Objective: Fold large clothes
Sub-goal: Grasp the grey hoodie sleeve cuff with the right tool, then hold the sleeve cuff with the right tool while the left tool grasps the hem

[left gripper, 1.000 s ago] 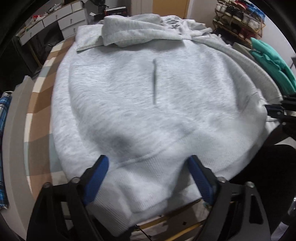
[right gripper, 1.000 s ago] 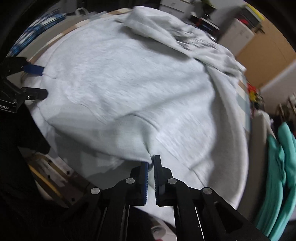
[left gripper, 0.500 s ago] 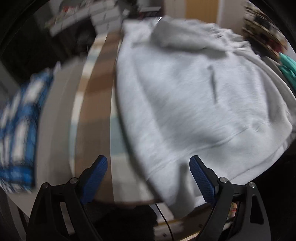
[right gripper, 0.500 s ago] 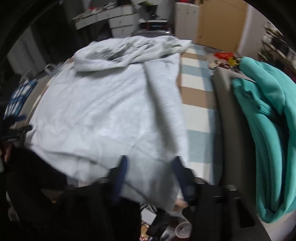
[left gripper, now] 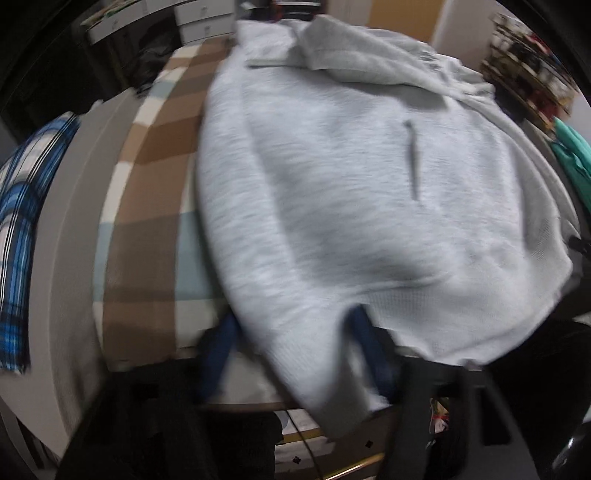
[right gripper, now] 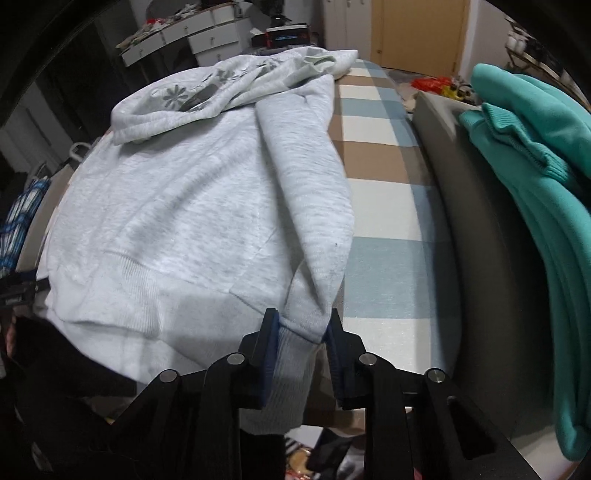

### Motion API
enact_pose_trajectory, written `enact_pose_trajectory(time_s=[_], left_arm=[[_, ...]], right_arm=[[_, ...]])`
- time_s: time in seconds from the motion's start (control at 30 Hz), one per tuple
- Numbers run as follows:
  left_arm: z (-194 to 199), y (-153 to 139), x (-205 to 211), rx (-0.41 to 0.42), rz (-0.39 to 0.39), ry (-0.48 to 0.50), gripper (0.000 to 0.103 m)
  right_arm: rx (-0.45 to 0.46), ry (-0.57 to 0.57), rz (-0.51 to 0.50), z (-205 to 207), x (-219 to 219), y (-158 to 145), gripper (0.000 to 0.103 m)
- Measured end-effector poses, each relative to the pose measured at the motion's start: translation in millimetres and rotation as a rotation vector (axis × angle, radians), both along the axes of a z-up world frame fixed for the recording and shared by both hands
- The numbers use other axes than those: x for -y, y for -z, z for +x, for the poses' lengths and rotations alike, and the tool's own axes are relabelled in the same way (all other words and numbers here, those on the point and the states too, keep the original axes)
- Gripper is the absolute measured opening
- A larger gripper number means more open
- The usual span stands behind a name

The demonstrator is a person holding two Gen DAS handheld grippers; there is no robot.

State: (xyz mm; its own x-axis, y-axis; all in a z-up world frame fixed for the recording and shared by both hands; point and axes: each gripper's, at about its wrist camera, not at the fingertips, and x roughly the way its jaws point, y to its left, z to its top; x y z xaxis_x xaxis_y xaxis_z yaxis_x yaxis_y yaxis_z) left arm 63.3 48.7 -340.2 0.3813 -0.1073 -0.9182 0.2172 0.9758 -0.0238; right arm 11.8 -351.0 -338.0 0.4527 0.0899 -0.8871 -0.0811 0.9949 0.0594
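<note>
While its blue-padded jaws are closing, the right gripper (right gripper: 301, 336) has the ribbed cuff of the sleeve (right gripper: 306, 206) between them, the pads at the cloth's two sides at the near table edge. That sleeve runs as a long soft fold from the cuff toward the far shoulder, lying on the right part of the grey sweatshirt (right gripper: 177, 206). To its right the checked tablecloth (right gripper: 384, 206), in brown, pale blue and white squares, lies bare up to a grey ledge, where a teal garment (right gripper: 535, 192) is heaped. The left gripper (left gripper: 291, 350), badly blurred, is also closing with the ribbed hem at the sweatshirt's near left corner between its blue pads; whether they press the cloth I cannot tell. The sweatshirt is fleecy, heathered light grey, spread flat over most of the table, its hood bunched at the far end and its hem hanging over the near edge. Left of it lie a strip of bare cloth and a blue plaid fabric (left gripper: 22, 229). White drawers (right gripper: 192, 33) stand beyond
</note>
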Motion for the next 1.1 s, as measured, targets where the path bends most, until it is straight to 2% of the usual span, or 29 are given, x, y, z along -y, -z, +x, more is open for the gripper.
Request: enact_pose_trajectory(time_s=[0.1,0.3,0.4,0.5,0.53,0.63,0.67,0.7,0.73,0.77,0.8,0.83,0.87,0.97,1.03,1.1], left_arm=[[-7.1,-4.3,9.3,0.055,0.142,0.051,0.021],[-3.7,-6.6,-11.6,0.028,0.182,0.049,0.021],[-4.2,-5.8,-11.5,0.032,0.201,0.032,0.024],[-14.3,-4.3,-11.7,0.058,0.283,0.048,0.03],[-15.0,-4.6,-12.8,0.056,0.286,0.046,0.03],[-18.3,-18.2,-24.0,0.016,0.141,0.0,0.031],[-20.5,-26.1,-27.6,0.023,0.065,-0.004,0.032],[-16.4,-30.5,-30.3,0.026,0.011,-0.003,0.044],[-15.8,-33.4,-34.6,0.016,-0.105,-0.002,0.068],[-13.0,-32.3,-36.1,-0.002,-0.177,-0.011,0.077],[-9.6,-27.9,-38.3,-0.027,-0.254,-0.035,0.081],[-3.4,-22.3,-39.5,-0.056,-0.293,-0.051,0.081],[1.7,-14.3,-39.6,-0.095,-0.317,-0.069,0.081],[6.3,5.9,-39.5,-0.158,-0.388,-0.113,0.08],[2.2,0.7,-34.3,-0.112,-0.392,-0.116,0.081],[-0.8,1.6,-27.0,-0.109,-0.362,-0.11,0.081]], right_arm=[[0.023,0.0,-0.077,-3.1,-3.4,-1.6,0.022],[0.061,-0.013,-0.235,-9.1,-7.4,-5.2,0.022],[0.04,-0.003,-0.213,-7.5,-0.2,0.7,0.022],[0.026,0.009,-0.183,-6.8,5.6,5.7,0.022],[0.019,0.009,-0.181,-6.7,5.8,6.7,0.022],[0.015,0.001,-0.17,-6.7,5.0,5.7,0.025],[0.013,-0.002,-0.159,-6.5,6.0,4.3,0.027],[0.014,0.0,-0.137,-5.7,8.0,2.8,0.028],[0.021,0.006,-0.09,-5.7,11.8,-0.3,0.03],[0.023,0.013,-0.028,-5.5,16.4,-3.0,0.03],[0.022,0.023,0.032,-4.8,21.2,-4.8,0.031],[0.023,0.037,0.109,-4.4,28.0,-6.3,0.037],[0.02,0.048,0.191,-4.1,35.0,-6.3,0.043],[0.009,0.082,0.344,-3.4,49.9,-1.8,0.043],[-0.008,0.104,0.372,-1.8,54.3,4.2,0.043],[-0.019,0.115,0.326,-0.9,51.7,7.7,0.045]])
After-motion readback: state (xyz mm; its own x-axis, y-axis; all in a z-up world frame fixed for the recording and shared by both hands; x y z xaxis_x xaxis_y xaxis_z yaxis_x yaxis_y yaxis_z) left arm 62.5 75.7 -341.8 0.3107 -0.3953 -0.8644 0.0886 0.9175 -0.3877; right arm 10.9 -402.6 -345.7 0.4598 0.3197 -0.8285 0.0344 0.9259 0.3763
